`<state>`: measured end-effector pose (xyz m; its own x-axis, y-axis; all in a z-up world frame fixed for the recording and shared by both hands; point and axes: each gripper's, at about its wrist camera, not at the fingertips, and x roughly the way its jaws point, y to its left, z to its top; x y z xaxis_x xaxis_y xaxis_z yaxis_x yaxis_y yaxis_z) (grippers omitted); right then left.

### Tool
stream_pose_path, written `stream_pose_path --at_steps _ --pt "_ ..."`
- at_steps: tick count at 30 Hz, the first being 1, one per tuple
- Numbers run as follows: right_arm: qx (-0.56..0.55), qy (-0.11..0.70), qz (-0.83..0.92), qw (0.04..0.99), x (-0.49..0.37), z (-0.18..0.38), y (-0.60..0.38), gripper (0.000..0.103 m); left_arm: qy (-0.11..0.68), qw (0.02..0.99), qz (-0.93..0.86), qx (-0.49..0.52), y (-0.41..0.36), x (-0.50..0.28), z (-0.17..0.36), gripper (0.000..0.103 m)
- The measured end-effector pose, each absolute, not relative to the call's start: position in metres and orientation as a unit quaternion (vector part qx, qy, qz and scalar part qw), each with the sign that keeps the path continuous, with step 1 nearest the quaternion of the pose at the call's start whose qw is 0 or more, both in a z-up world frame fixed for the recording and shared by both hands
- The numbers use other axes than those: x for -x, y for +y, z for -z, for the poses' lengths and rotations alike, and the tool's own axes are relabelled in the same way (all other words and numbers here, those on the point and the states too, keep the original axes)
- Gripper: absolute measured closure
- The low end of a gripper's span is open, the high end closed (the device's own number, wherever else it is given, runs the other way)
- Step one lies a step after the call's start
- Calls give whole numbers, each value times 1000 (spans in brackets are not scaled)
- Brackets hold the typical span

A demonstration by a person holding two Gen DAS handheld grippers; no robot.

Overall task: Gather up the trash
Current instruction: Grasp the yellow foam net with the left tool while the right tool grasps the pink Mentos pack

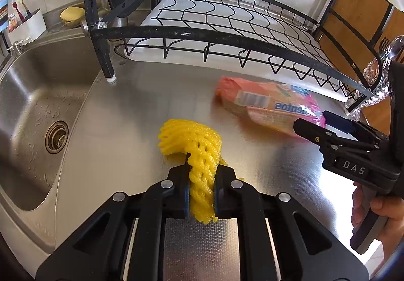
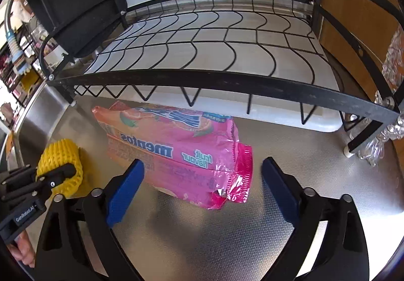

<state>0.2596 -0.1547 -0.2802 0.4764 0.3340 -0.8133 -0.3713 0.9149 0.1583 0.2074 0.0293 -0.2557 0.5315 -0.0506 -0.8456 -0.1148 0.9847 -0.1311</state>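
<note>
Two pieces of trash are seen on the steel worktop [image 1: 141, 109]: a yellow foam fruit net [image 1: 194, 147] and a pink Mentos bag [image 2: 176, 152]. The net is pinched between the fingers of the left gripper [image 1: 201, 192], its far end curled on the worktop, just right of the sink [image 1: 32, 114]. The Mentos bag is laid flat in front of the black wire dish rack [image 2: 202, 53], to the right of the net and apart from it. The fingers of the right gripper [image 2: 202, 185] are spread wide, and the torn near end of the bag is framed between their blue pads [image 2: 123, 192] without being touched. A yellow sponge [image 1: 72, 14] is seen behind the sink, and crumpled clear plastic [image 2: 388, 129] is seen beside the rack's right leg.
</note>
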Motion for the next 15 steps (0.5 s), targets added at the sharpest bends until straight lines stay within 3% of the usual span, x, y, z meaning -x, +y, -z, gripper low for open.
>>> stream_pose_path --at_steps 4,11,13,15 --pt "30 468 -228 853 -258 277 -144 55 481 873 -15 86 27 -216 255 93" --pt "2 482 -268 834 -257 276 -133 81 477 875 8 81 17 -227 252 93" --pt "-4 489 -281 826 -254 277 -130 94 474 877 14 79 13 -225 249 93" --pt "-1 490 -285 824 -246 275 -129 97 473 877 19 77 11 -221 248 93"
